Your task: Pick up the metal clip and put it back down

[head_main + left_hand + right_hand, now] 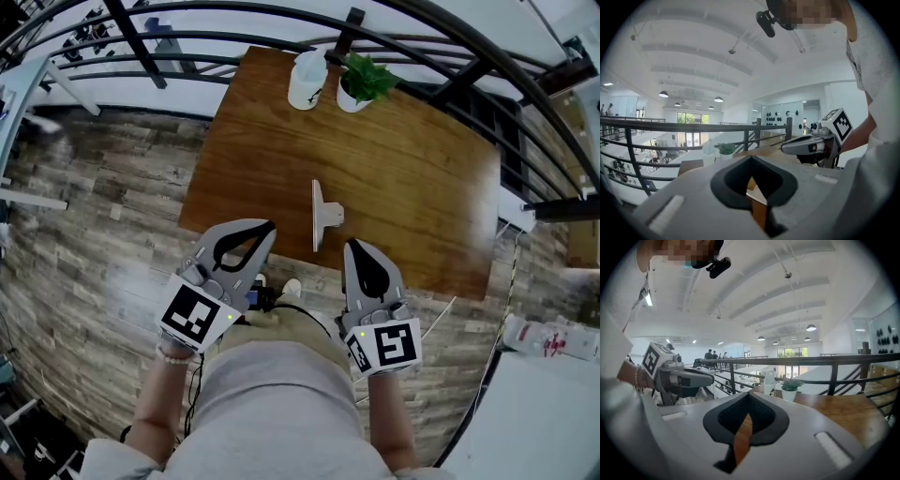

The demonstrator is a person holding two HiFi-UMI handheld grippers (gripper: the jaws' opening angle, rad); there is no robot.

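Metal clip (pixel 323 214) lies just ahead, between the left gripper (pixel 268 227) and right gripper (pixel 350 244), both pressed together, empty.

Wooden table (pixel 403 178): brown, rectangular, set against the railing.
White bottle (pixel 307 80): upright at the table's far edge.
Potted plant (pixel 364 80): green leaves, white pot, just beside the bottle.
Railing (pixel 281 23): dark metal bars, behind the table.
Floor (pixel 103 216): grey-brown planks.
Ceiling lamps (pixel 718 99): round, lit.
People (pixel 715 355): distant, standing beyond the railing.
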